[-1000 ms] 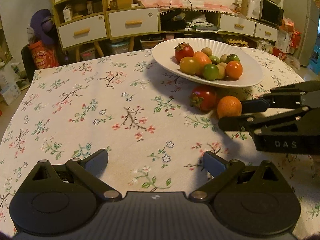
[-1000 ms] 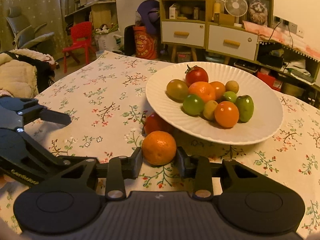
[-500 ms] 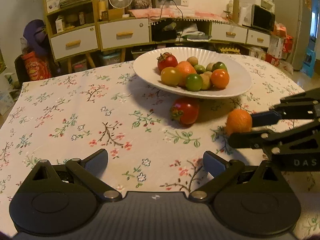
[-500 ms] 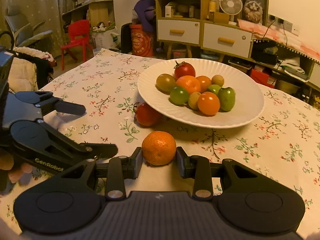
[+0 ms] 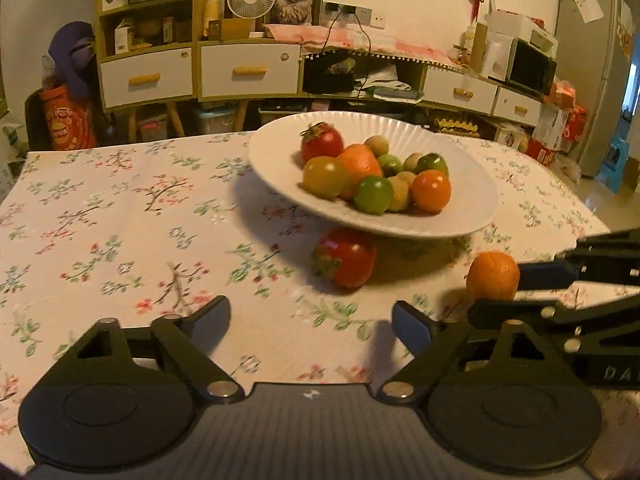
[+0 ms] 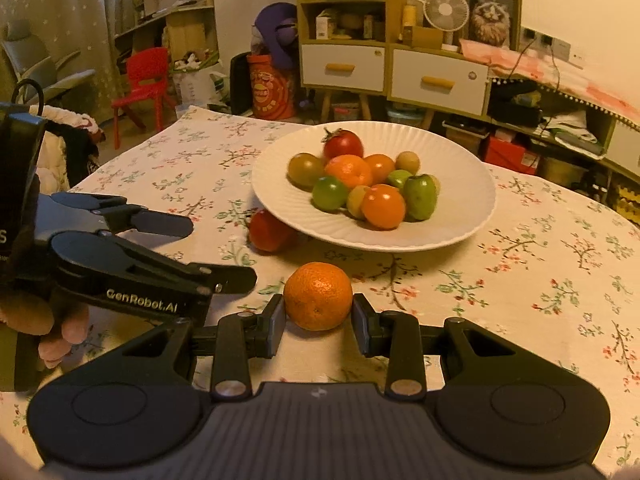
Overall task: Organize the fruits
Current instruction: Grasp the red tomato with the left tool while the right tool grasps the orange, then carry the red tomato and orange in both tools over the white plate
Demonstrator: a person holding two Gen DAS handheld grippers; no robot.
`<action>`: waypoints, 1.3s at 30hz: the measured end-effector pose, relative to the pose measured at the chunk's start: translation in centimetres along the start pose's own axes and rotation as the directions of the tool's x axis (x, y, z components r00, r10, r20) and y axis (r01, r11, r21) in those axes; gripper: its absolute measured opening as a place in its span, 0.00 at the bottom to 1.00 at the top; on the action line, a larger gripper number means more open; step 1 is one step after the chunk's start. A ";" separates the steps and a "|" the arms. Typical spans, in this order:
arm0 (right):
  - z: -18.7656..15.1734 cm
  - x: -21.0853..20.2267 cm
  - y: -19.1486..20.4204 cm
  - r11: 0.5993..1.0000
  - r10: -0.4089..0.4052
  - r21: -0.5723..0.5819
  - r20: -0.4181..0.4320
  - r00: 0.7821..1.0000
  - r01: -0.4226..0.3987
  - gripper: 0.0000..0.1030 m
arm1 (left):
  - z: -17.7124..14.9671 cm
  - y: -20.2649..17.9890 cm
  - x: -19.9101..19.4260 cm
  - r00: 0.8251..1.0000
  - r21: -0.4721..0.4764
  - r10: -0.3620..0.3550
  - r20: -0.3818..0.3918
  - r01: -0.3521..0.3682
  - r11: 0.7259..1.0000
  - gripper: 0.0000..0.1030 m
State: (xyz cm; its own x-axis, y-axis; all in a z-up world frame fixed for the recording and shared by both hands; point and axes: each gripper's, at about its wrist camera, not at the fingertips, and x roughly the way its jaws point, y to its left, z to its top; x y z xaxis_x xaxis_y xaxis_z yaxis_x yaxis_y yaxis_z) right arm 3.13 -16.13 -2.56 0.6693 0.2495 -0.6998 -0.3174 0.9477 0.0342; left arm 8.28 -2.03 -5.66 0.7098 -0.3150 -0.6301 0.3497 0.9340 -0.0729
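Note:
My right gripper (image 6: 319,320) is shut on an orange mandarin (image 6: 318,295) and holds it in front of the white plate (image 6: 460,160). The mandarin also shows at the right of the left wrist view (image 5: 493,276), between the right gripper's fingers (image 5: 536,274). The plate (image 5: 472,184) holds several red, orange, yellow and green fruits. A red tomato (image 5: 345,257) lies on the floral tablecloth under the plate's near rim; it also shows in the right wrist view (image 6: 269,230). My left gripper (image 5: 310,318) is open and empty, a short way before the tomato.
The floral tablecloth (image 5: 120,216) covers the table. Behind it stand cabinets with white drawers (image 5: 250,70), a fan and clutter. A red chair (image 6: 144,80) is off the table's left side. My left gripper (image 6: 224,254) crosses the left of the right wrist view.
My right gripper has drawn back from the plate with the mandarin in it. The left gripper has moved closer to the tomato and stays open.

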 end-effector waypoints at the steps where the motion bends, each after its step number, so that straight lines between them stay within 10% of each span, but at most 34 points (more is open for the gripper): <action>1: -0.1 0.0 -0.2 1.000 -0.002 0.004 -0.002 1.000 0.002 0.31 | 0.2 -0.2 0.1 1.000 -0.003 -0.007 0.000 0.007 1.000 0.78; 19: -0.3 -0.1 -0.9 1.000 -0.014 0.023 -0.015 1.000 0.014 0.31 | 1.8 -1.2 1.5 0.999 0.006 -0.036 -0.019 0.036 0.999 0.38; 39: -0.3 -0.4 -0.3 1.000 -0.001 0.003 -0.016 1.000 0.001 0.31 | 0.0 -2.0 -0.7 0.998 0.052 -0.029 -0.061 0.032 0.998 0.30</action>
State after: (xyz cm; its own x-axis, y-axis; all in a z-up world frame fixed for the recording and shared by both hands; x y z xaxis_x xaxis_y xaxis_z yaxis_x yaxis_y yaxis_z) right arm 2.81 -16.57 -2.49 0.6589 0.2458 -0.7109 -0.3149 0.9484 0.0361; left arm 7.07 -3.63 -5.11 0.6604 -0.3312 -0.6739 0.4039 0.9133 -0.0530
